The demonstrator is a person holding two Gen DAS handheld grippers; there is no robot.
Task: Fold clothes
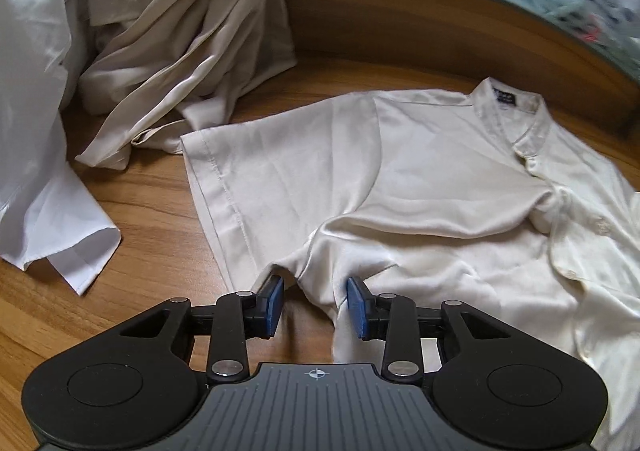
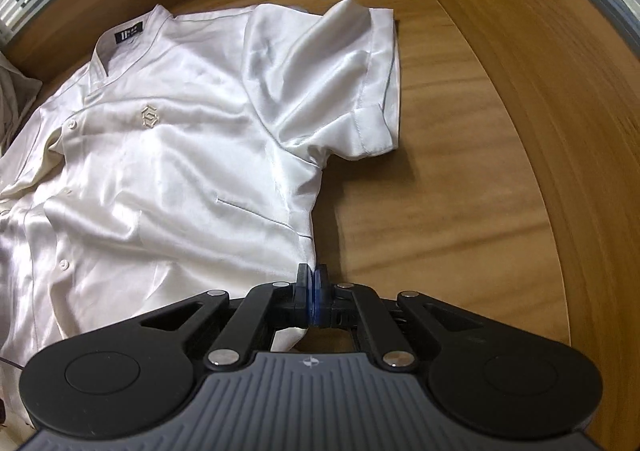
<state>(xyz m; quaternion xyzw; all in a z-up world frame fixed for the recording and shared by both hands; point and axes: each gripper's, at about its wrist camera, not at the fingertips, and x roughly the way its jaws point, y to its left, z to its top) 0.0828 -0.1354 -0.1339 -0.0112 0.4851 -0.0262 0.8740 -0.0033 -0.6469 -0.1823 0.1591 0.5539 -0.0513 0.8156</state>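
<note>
Both grippers at shirt's side seams, for a fold.
Right gripper (image 2: 311, 281) pinched shut on cream shirt (image 2: 160, 155) edge; left gripper (image 1: 315, 301) part open, fabric between pads, not pressed. We see shirt flat on wood table (image 2: 460, 191), clear room right; clothes pile (image 1: 180, 31) crowds left.

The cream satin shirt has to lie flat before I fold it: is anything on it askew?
Yes. On the cream satin short-sleeved shirt, the sleeve nearest the table's right edge is rumpled, its cuff corner turned up. Creases bunch under the collar. The other sleeve lies flat.
</note>
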